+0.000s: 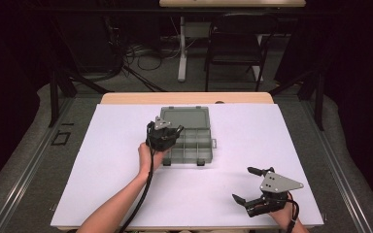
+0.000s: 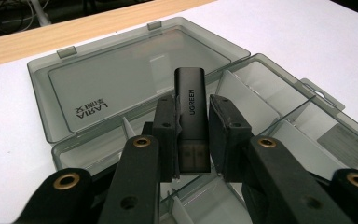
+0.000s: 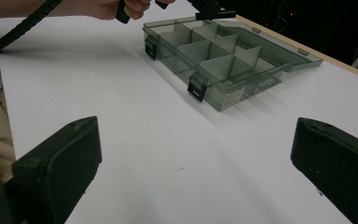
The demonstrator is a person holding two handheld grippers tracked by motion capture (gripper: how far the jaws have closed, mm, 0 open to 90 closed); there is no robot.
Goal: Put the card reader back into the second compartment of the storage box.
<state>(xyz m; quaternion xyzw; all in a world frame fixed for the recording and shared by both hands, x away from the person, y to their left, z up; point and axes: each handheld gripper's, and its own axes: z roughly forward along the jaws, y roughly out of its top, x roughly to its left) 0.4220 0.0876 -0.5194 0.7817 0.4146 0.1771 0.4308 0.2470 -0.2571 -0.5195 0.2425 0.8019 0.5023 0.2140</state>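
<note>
The left hand-held gripper (image 2: 192, 135) is clamped on a black USB stick (image 2: 192, 112), held above the open grey compartment box (image 2: 279, 93) at its left end. The right hand-held gripper (image 1: 253, 185) rests near the front right of the white surface (image 1: 126, 194) — jaws wide apart, nothing between them.

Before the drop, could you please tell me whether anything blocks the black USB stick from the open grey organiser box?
Nothing visible does: the left gripper holds the black USB stick above the grey box, lid folded back.

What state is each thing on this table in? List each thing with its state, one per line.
Organizer box: open, compartments look empty.
Lid: folded back flat on the table.
USB stick: clamped, held over the box.
Left gripper: shut on the stick.
Right gripper: open, empty.
</note>
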